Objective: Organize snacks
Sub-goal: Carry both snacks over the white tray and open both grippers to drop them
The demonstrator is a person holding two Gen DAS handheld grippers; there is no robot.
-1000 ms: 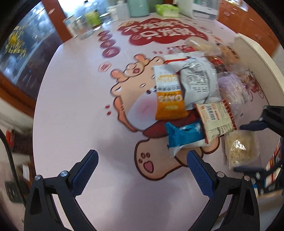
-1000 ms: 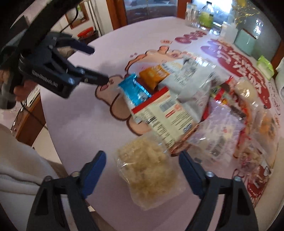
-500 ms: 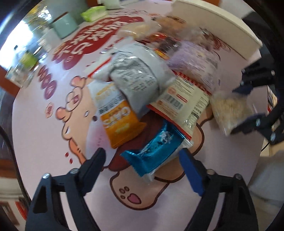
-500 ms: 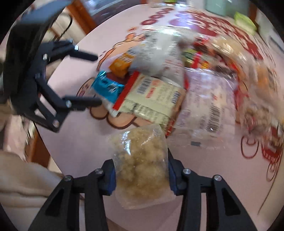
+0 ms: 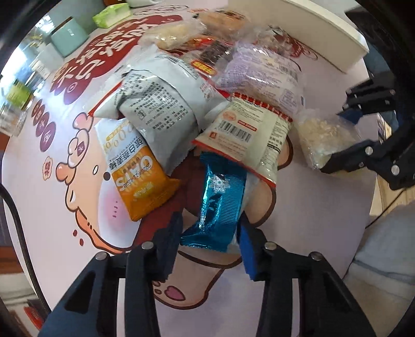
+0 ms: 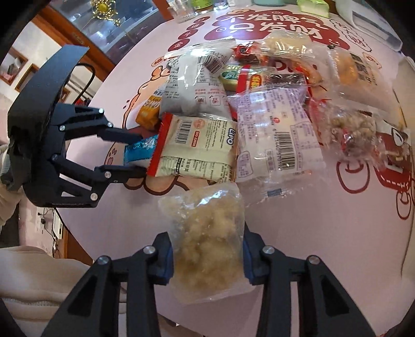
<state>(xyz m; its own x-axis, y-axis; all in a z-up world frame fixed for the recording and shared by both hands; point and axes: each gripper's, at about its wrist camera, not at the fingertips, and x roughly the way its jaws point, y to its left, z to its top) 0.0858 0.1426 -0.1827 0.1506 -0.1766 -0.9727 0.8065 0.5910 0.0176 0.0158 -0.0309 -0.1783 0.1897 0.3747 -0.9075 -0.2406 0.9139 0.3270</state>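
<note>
Left gripper (image 5: 210, 230), jaws just closing across the near end of the shiny blue foil snack packet (image 5: 220, 199), whose long axis runs away toward the pile, near the pink tabletop's (image 5: 46, 212) front edge; right gripper (image 6: 207, 255) closing likewise on the clear bag of pale crumbly snack (image 6: 210, 238).

Green tissue pack (image 5: 111, 13), drinking glasses (image 6: 184, 12)

Bare pink tabletop (image 6: 324, 228) near the viewer; crowded snack pile (image 6: 259, 103) across its middle.
</note>
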